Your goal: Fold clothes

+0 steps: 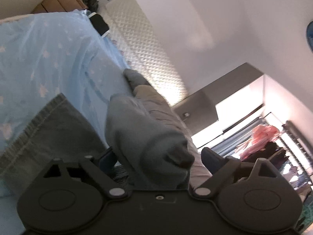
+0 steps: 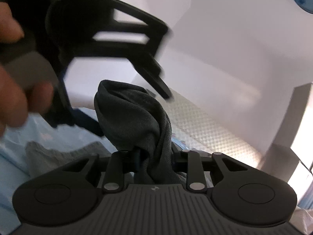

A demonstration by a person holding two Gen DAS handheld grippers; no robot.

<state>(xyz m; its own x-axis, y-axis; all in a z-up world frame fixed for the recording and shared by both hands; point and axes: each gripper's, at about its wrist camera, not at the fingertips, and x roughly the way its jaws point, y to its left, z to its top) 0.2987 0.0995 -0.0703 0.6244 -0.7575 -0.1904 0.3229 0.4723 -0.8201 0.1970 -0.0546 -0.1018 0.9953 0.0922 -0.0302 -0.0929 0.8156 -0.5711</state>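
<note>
left gripper (image 1: 156,156): fingers standing wide apart; a bunched grey garment (image 1: 144,135) is sitting between them, but no pad is seen pressing on it, so grip cannot be told from its own view

right gripper (image 2: 154,154): jaws drawn in narrow, pinching a twisted fold of the dark grey cloth (image 2: 133,117); cloth is rising up out of the jaws in a rolled hump

garment location: lying along the edge of the light blue bedsheet (image 1: 49,58), stretching away toward the quilted white headboard (image 1: 140,45)

left view only: denim piece (image 1: 45,129) with stitched hem lying on the sheet just beside the grey garment; black item with white trim (image 1: 99,25) at the far bed edge; cardboard boxes (image 1: 58,0) beyond; pink clothes (image 1: 262,137) hanging on a rack at right

right view only: the person's left hand (image 2: 17,82), blurred, gripping the other gripper's handle; that gripper's dark frame (image 2: 109,35) is hovering over the cloth, its fingertip (image 2: 164,90) close to the top of the hump; touching or not, cannot tell

writing: none readable; only a small mark on the right gripper's ribbed body (image 2: 154,189), too small to make out
</note>
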